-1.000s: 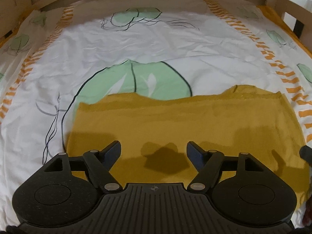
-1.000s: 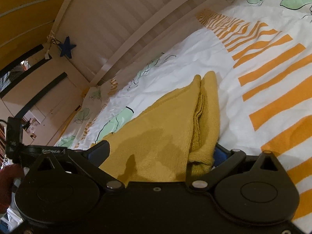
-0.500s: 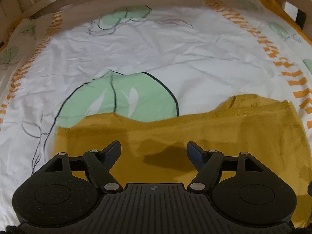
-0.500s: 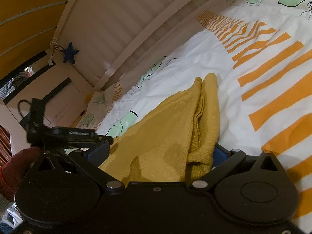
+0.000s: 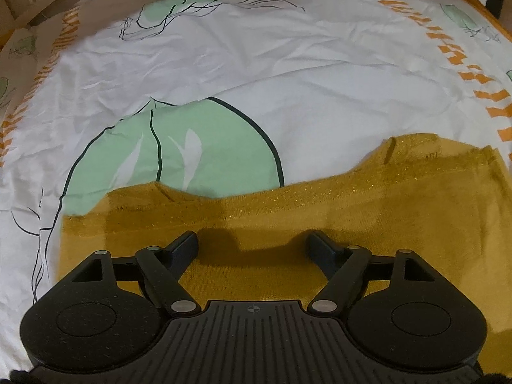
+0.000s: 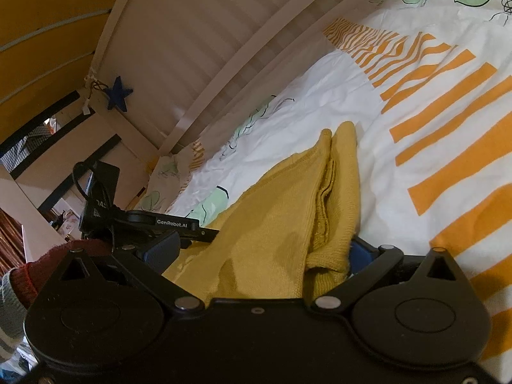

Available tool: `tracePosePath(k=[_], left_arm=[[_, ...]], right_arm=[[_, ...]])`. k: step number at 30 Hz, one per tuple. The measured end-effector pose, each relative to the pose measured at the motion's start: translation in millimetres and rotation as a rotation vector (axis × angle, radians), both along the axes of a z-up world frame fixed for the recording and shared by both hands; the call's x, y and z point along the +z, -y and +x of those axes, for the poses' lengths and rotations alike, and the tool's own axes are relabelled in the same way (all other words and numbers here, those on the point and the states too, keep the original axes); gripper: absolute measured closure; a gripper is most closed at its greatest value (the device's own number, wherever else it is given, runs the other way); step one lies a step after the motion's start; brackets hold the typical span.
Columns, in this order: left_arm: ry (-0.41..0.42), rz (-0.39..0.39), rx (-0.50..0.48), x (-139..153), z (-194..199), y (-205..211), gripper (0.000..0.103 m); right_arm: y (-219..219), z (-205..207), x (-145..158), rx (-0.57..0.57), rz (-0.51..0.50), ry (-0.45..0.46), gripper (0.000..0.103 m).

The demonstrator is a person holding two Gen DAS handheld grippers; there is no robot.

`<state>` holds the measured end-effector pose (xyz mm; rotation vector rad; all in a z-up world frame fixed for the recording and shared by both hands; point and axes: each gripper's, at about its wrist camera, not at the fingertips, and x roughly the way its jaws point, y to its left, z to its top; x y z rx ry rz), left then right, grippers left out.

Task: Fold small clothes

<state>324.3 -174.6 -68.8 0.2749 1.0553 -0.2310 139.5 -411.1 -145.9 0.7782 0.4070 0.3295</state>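
— so where's the mustard sweater?
— flat on the leaf-print bedspread, filling six o'clock.
— grippers?
— left gripper spread wide above it; right gripper also wide, folded edge bunched against its three o'clock finger.

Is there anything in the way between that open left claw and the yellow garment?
Nothing visible. The left gripper hangs open right over the yellow garment, which lies on the bedsheet with only cloth between its fingers.

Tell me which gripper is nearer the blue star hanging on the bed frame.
Left. In the right wrist view the left gripper lies below the blue star, on that side of the mustard garment; the right gripper holds the garment's opposite end.
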Motion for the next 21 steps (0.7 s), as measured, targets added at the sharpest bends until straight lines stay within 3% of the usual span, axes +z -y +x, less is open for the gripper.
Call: tracePosePath(k=[8, 21], left_arm=[[-0.025, -0.023, -0.006, 9, -8, -8, 0.027], [-0.204, -0.097, -0.094, 8, -46, -41, 0.027]], right_arm=[[0, -2, 0, -0.004, 0.014, 0.006, 0.000], [5, -1, -2, -0.001, 0.046, 0.013, 0.000]])
